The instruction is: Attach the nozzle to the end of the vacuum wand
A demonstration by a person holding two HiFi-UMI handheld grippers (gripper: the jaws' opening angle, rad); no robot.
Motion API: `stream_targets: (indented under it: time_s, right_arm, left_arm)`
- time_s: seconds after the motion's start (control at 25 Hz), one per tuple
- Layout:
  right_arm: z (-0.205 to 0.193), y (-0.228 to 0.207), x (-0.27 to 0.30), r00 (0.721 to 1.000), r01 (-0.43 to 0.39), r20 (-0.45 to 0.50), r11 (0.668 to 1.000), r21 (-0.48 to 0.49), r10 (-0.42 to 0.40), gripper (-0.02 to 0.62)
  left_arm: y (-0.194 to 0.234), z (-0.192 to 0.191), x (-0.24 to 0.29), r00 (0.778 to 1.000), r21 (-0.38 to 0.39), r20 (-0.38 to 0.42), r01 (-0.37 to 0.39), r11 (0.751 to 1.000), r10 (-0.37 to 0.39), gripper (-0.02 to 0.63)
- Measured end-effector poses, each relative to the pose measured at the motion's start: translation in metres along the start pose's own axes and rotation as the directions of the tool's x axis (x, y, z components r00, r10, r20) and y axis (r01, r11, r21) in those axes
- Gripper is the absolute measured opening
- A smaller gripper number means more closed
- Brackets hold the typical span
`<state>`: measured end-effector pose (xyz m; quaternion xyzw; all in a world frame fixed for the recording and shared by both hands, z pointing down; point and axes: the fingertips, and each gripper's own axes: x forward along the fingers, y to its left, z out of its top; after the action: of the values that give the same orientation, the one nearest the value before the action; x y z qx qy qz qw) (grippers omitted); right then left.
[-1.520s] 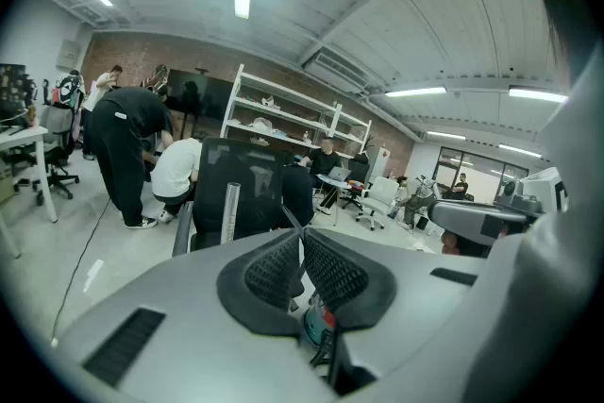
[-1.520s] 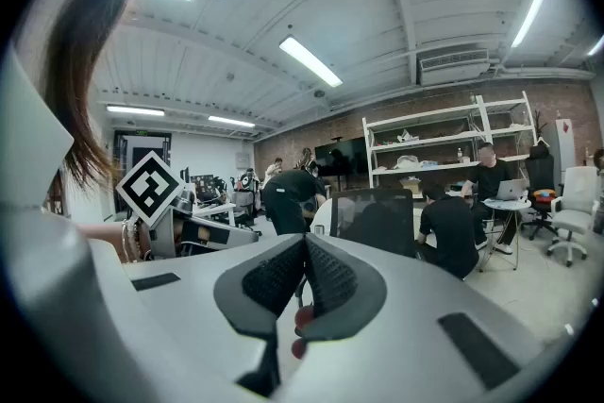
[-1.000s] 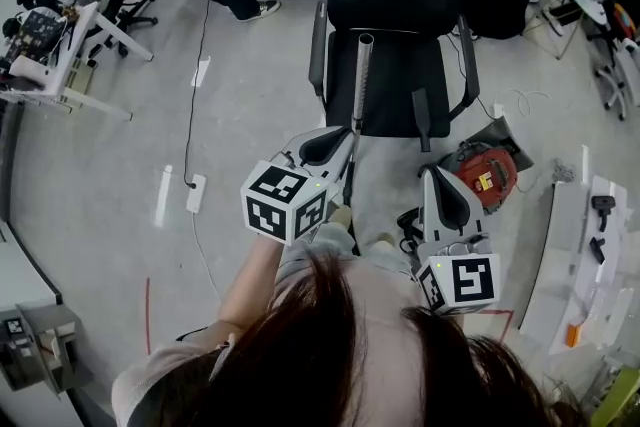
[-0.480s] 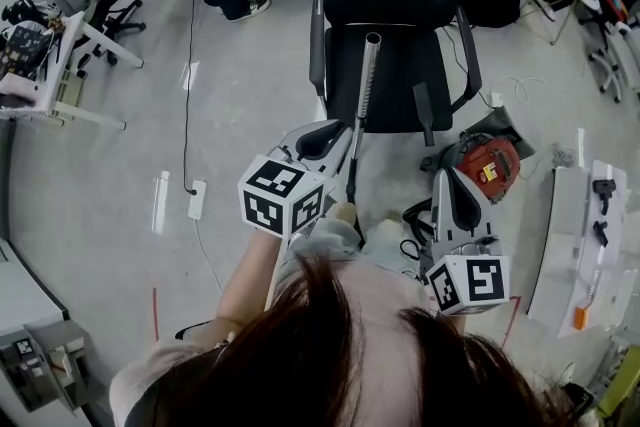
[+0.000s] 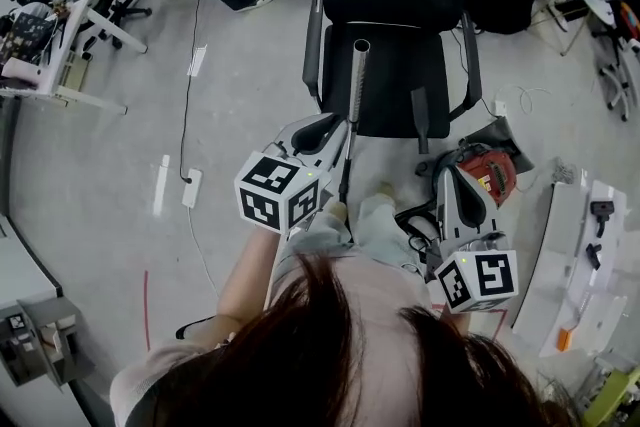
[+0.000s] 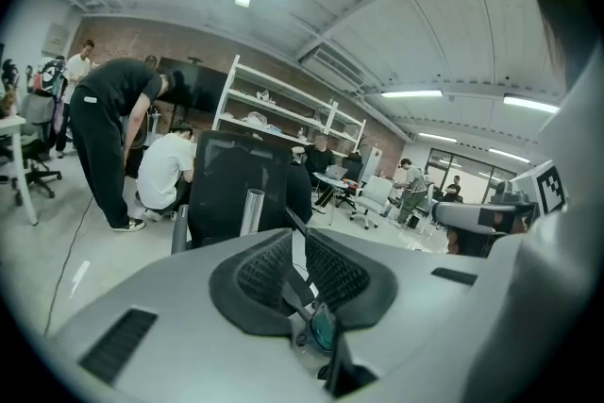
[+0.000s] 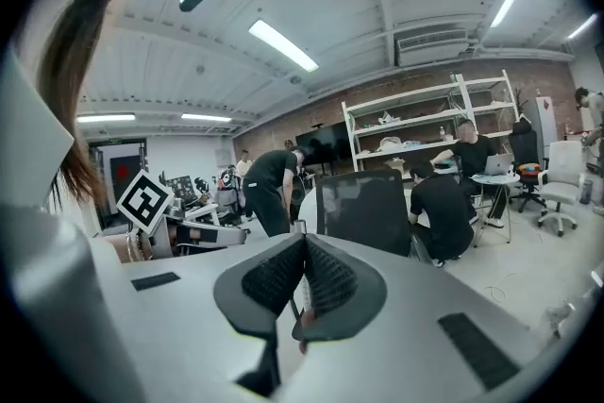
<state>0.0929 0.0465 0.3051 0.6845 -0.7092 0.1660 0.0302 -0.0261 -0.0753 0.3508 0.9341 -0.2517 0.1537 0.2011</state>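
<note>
Vacuum wand (image 5: 357, 85) was a silver tube narrowing to a thin dark rod at its lower end. It was held off the floor (image 5: 240, 95), and its open top end showed in front of the seat of a black office chair (image 5: 390, 75). The left claw (image 5: 338, 127) was clamped on the thin dark part. In the left gripper view the left claw (image 6: 295, 239) had its ribbed pads together on the rod, and the wand's silver end (image 6: 251, 210) stuck up just beyond them, ahead of the chair back.

The right claw (image 5: 445, 173) was to the right of the wand and apart from it. In the right gripper view the right claw (image 7: 304, 243) was closed, pads together. In the head view it pointed toward a red vacuum body (image 5: 488, 170) lying on the floor just beside the chair's right side, with dark hose or cable (image 5: 415, 223) bunched next to it.

Marker cubes sat on the back of each gripper, left (image 5: 280, 193) and right (image 5: 478, 278), with the person's dark hair (image 5: 350, 345) filling the bottom of the head view.

Further out, a white power strip (image 5: 192, 188) with a cable lay on the floor to the left. A white desk (image 5: 565, 245) at the right carried small black parts (image 5: 603, 205), too small to identify. Behind the chair were a person in black bent over (image 6: 113, 127), another in white crouched (image 6: 165, 170), and white shelving (image 6: 274, 113) against a brick wall.
</note>
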Motion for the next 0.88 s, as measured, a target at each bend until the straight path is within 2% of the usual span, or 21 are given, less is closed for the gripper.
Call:
stream_targets:
  time_s: [0.4,0.64,0.88]
  right_arm:
    - [0.003,-0.048,0.04,0.995,-0.068,-0.08,0.996,-0.063,0.063,0.023]
    - [-0.002,-0.065,0.056,0.986,-0.123,-0.119,0.991,-0.05,0.116,0.023]
    - [-0.002,-0.084,0.069,0.981,-0.142,-0.141,0.988,-0.055,0.133,0.023]
  left_arm:
    - [0.022,0.007,0.051,0.993,-0.035,0.004,-0.118,0.992,0.118,0.067]
    - [0.036,0.007,0.078,0.983,-0.035,0.001,-0.181,0.983,0.182,0.096]
    - [0.051,0.006,0.104,0.97,-0.029,-0.008,-0.242,0.97,0.242,0.101]
